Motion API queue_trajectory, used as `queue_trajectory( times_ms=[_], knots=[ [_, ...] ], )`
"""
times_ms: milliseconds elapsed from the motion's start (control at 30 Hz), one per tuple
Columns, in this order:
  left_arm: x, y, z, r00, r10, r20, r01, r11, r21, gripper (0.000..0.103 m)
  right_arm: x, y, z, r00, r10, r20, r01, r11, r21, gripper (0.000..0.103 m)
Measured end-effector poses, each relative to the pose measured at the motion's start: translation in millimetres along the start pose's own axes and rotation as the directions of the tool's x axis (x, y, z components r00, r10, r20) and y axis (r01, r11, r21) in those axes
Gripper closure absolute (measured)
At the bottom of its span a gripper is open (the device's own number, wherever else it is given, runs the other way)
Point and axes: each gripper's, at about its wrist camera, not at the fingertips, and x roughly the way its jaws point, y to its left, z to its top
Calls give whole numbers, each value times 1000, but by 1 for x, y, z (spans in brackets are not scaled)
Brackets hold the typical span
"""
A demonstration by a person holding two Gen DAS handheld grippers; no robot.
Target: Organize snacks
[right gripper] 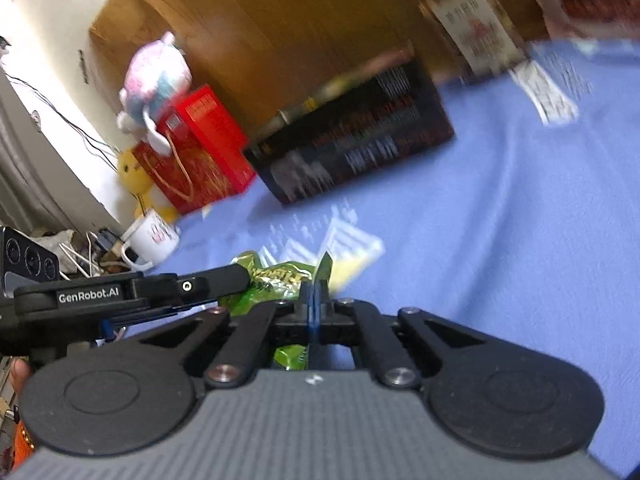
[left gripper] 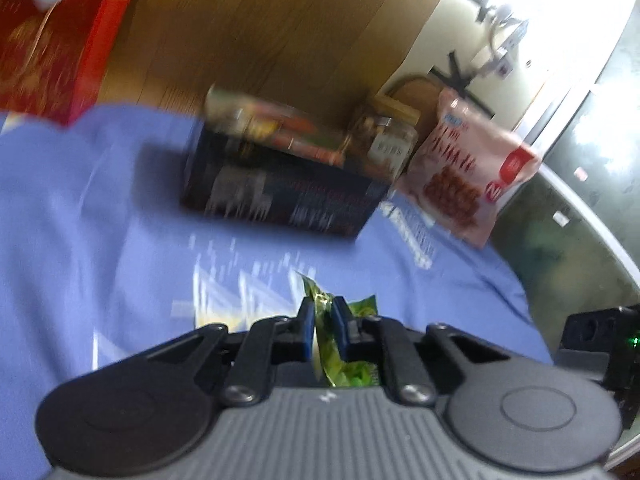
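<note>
My left gripper (left gripper: pixel 322 312) is shut on a green snack packet (left gripper: pixel 344 372), held over the blue cloth. My right gripper (right gripper: pixel 318 294) is shut on an edge of the same green packet (right gripper: pixel 276 276); the left gripper (right gripper: pixel 160 292) shows beside it at the left. A dark box (left gripper: pixel 280 192) holding snack packets stands ahead on the cloth; it also shows in the right wrist view (right gripper: pixel 352 136). Both views are blurred.
A pink snack bag (left gripper: pixel 468 168) and a jar (left gripper: pixel 384 140) stand right of the dark box. A red gift box (left gripper: pixel 56 40) (right gripper: pixel 200 144) stands left, with plush toys (right gripper: pixel 156 76) and a white mug (right gripper: pixel 152 236). A wooden board (left gripper: pixel 280 28) backs the blue cloth (left gripper: pixel 100 220).
</note>
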Motion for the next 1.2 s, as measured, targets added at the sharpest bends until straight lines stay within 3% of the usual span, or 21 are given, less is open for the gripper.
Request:
queue_trajectory(
  times_ms=[200, 300, 433, 500, 633, 867, 1067, 1200],
  knots=[
    [20, -13, 75, 995, 16, 100, -25, 995, 94, 92, 12, 10, 65, 993, 18, 119, -9, 997, -77, 100],
    [46, -8, 108, 992, 44, 114, -55, 994, 99, 92, 32, 8, 103, 985, 9, 170, 8, 995, -96, 100],
    [87, 5, 130, 977, 170, 130, -185, 976, 116, 85, 74, 0, 133, 983, -30, 180, 54, 990, -132, 98],
    [107, 14, 132, 972, 217, 93, -227, 967, 114, 83, 97, -1, 134, 985, -62, 163, 92, 978, -188, 92],
    [106, 14, 122, 970, 218, 105, -231, 965, 122, 74, 100, -3, 126, 976, -104, 192, 145, 965, -217, 83],
    [56, -12, 90, 919, 317, 233, -350, 930, 114, 57, 32, -1, 95, 955, -102, 279, 145, 980, -138, 74],
    [26, -43, 42, 897, 383, 222, -419, 896, 146, 50, -11, 10, 46, 952, -141, 273, 159, 986, -42, 67],
    [15, -67, 9, 886, 411, 212, -450, 873, 189, 45, -29, 20, 10, 963, -167, 214, 178, 983, -34, 66]
  ],
)
